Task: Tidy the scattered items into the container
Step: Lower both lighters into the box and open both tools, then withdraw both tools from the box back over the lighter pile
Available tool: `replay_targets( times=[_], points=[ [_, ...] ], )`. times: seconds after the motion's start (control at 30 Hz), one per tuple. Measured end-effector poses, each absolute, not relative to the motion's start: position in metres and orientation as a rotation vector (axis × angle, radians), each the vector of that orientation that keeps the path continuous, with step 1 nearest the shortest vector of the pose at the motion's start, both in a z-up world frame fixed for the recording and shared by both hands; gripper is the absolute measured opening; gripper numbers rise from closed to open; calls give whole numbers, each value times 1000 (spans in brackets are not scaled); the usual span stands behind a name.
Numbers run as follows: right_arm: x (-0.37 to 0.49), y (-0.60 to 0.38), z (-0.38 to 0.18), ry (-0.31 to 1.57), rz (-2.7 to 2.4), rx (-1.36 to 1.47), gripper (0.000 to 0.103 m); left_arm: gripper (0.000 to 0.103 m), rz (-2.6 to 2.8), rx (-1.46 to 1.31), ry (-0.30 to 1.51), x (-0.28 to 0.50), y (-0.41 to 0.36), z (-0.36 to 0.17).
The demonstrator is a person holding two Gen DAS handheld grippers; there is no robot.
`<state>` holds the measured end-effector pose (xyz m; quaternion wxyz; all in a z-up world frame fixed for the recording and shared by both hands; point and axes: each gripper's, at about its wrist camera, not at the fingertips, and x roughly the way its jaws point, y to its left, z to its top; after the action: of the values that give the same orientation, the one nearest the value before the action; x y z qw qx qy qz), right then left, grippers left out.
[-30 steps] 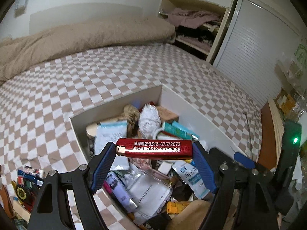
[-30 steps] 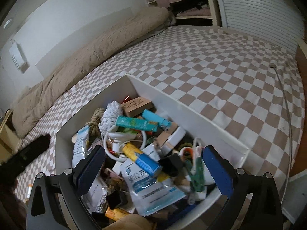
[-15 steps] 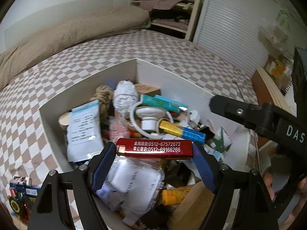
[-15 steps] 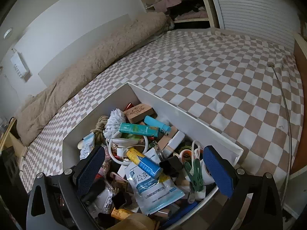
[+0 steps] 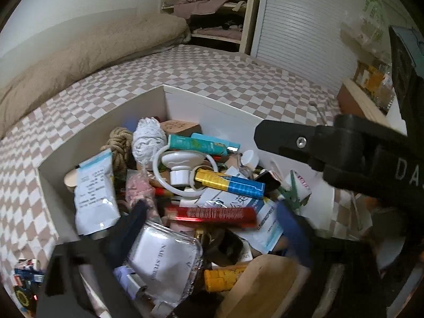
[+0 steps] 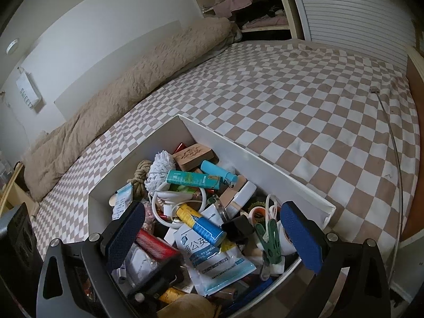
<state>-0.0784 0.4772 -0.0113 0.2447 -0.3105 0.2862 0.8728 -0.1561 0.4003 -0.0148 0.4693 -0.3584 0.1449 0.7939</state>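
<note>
Left gripper (image 5: 212,225) jaws opening, pads off the red lighter (image 5: 210,213), which lies across the heap in the white box (image 5: 209,111). Lighter looks light, stiff, glossy, likely slippery; best pinched end to end. Right gripper (image 6: 212,234) hangs agape, empty, over the box's near corner. Box is crammed; checkered bedspread (image 6: 304,100) beyond offers free room.
</note>
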Motion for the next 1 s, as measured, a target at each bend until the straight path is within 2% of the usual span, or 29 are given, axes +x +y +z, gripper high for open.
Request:
replay_targets(
  times=[1.0],
  points=[
    [-85,463,-7,695,2402,-854,102,103,2071,-881,221,-157,353,-1]
  ],
)
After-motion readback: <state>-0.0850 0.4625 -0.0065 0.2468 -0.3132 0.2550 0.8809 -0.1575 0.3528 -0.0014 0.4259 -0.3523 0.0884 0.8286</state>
